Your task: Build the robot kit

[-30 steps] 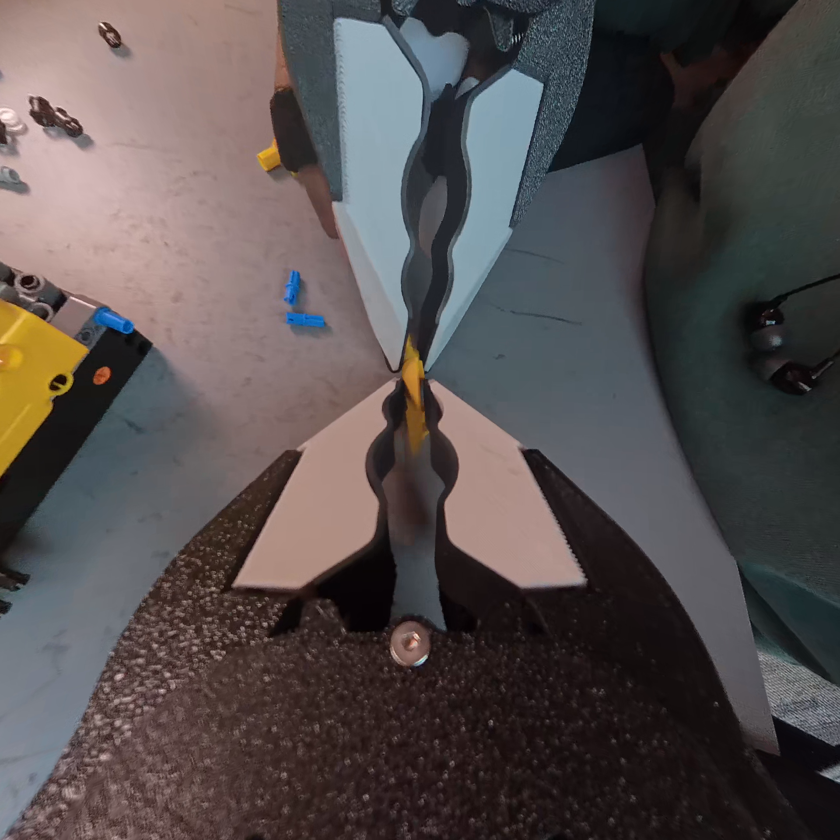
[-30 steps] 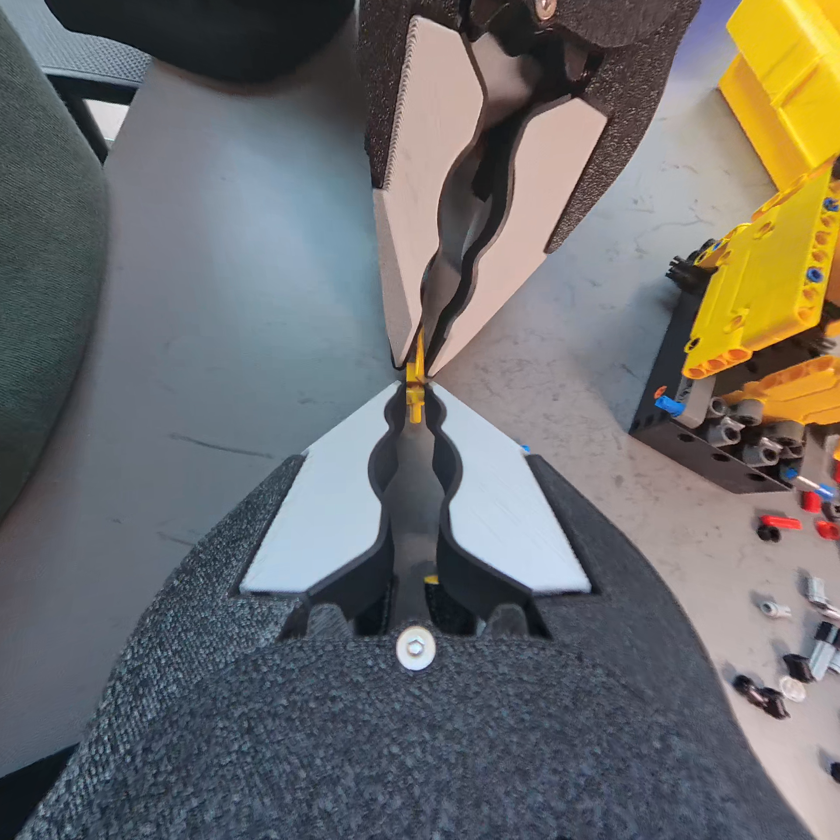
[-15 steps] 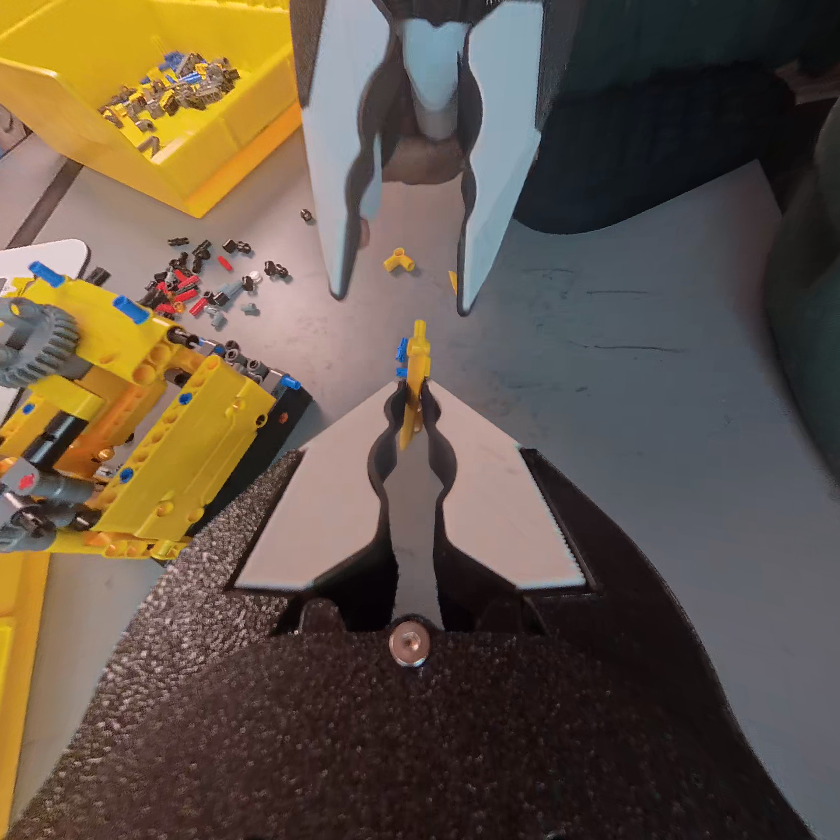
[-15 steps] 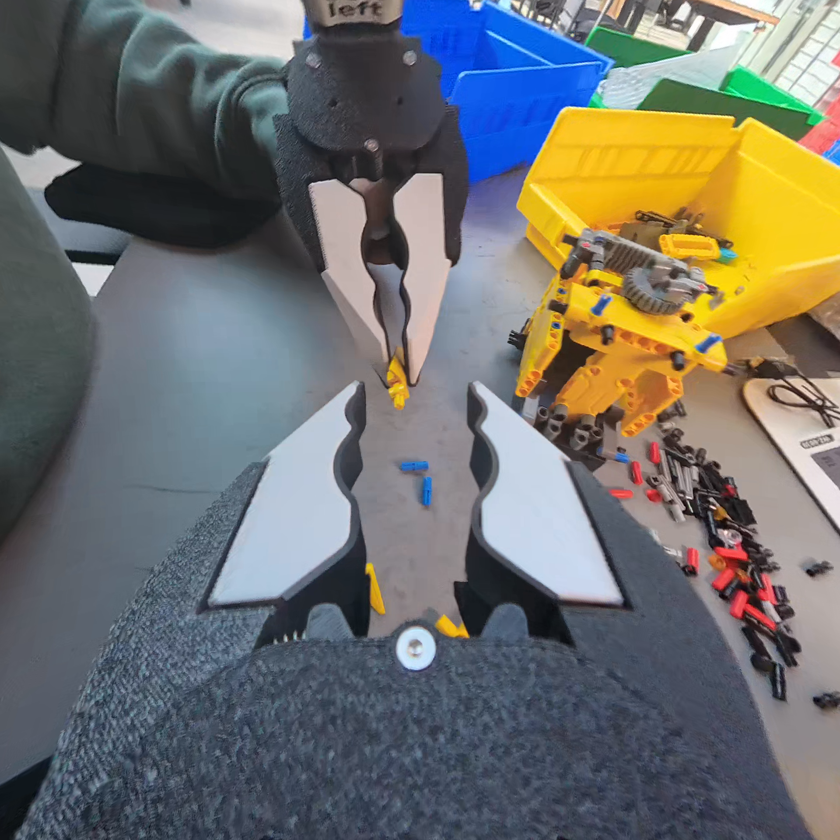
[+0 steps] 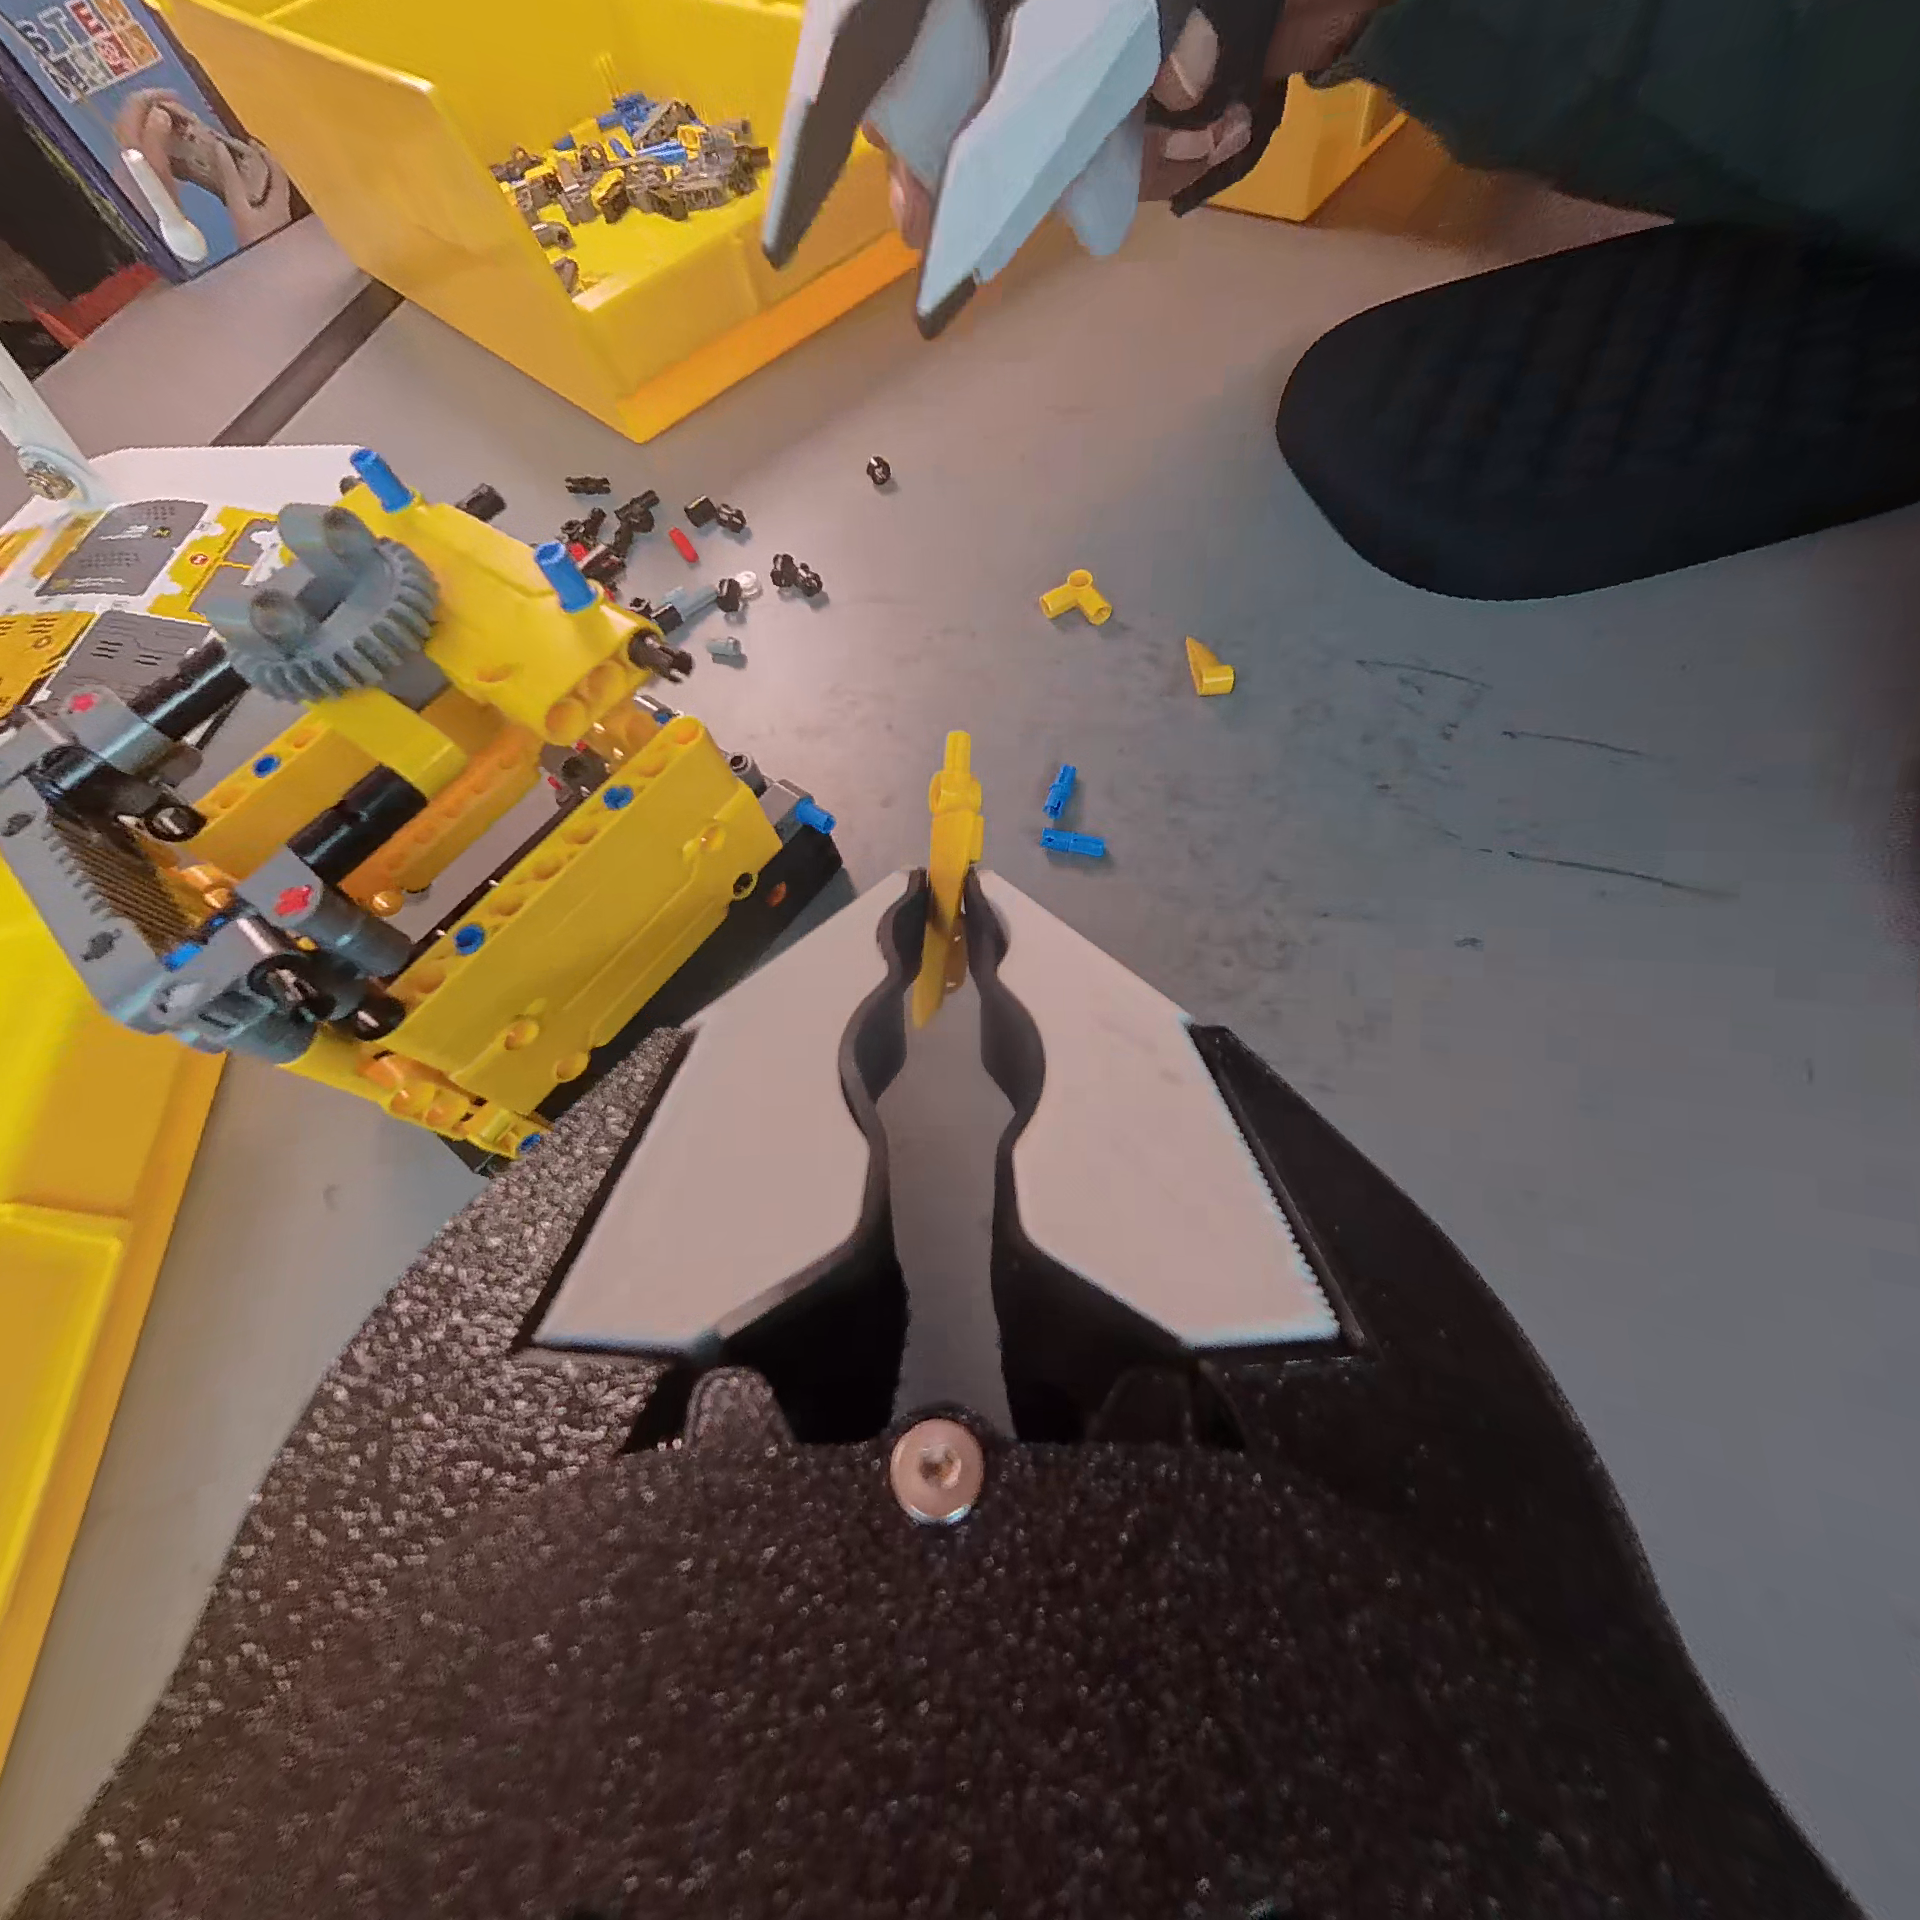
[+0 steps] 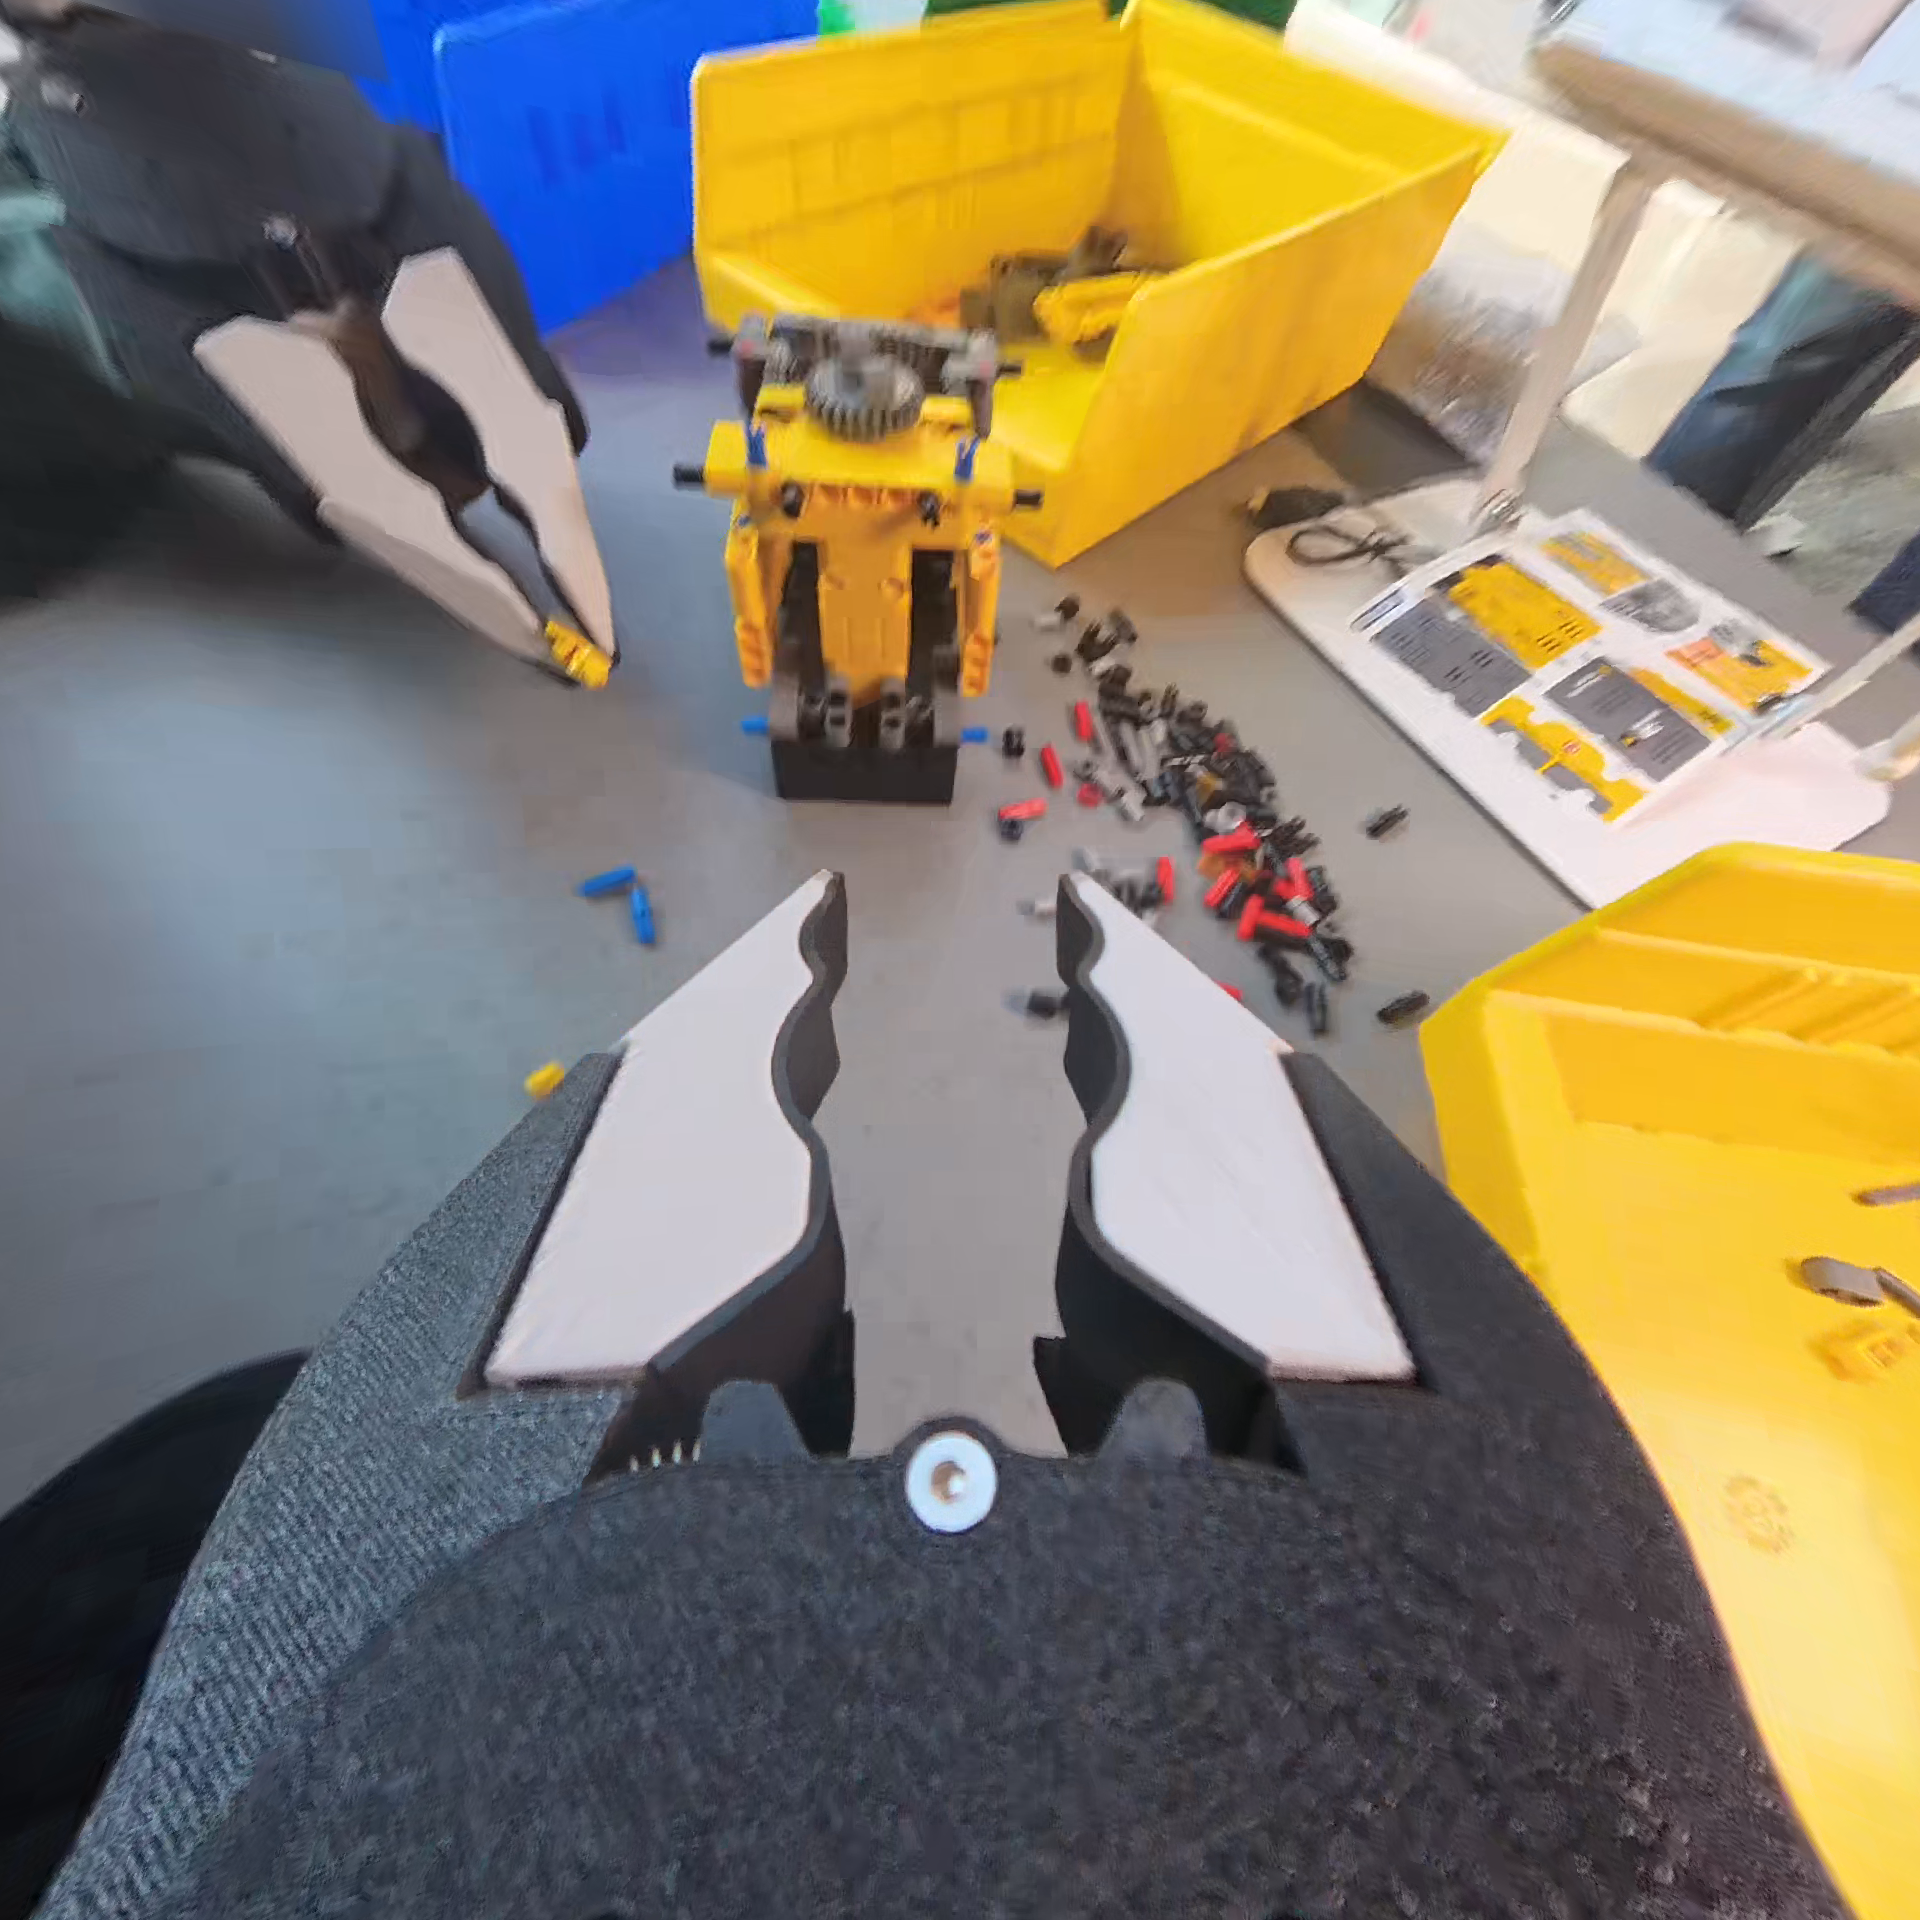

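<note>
Yellow piece [image 5: 954, 831] pinched in left gripper [image 5: 943, 883].

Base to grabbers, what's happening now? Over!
Left gripper shut on yellow piece. Right gripper open, empty, over table. Yellow model and loose pins ahead.

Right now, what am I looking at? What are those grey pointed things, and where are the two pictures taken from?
They are hand-held tongs, one in each of a person's hands, each carrying a camera that looks along its two fingers. The left tongs are shut on a small yellow part. The right tongs are open and empty. On the grey table stand a yellow model, loose small pieces, two blue pins, yellow bins and a printed sheet.
</note>
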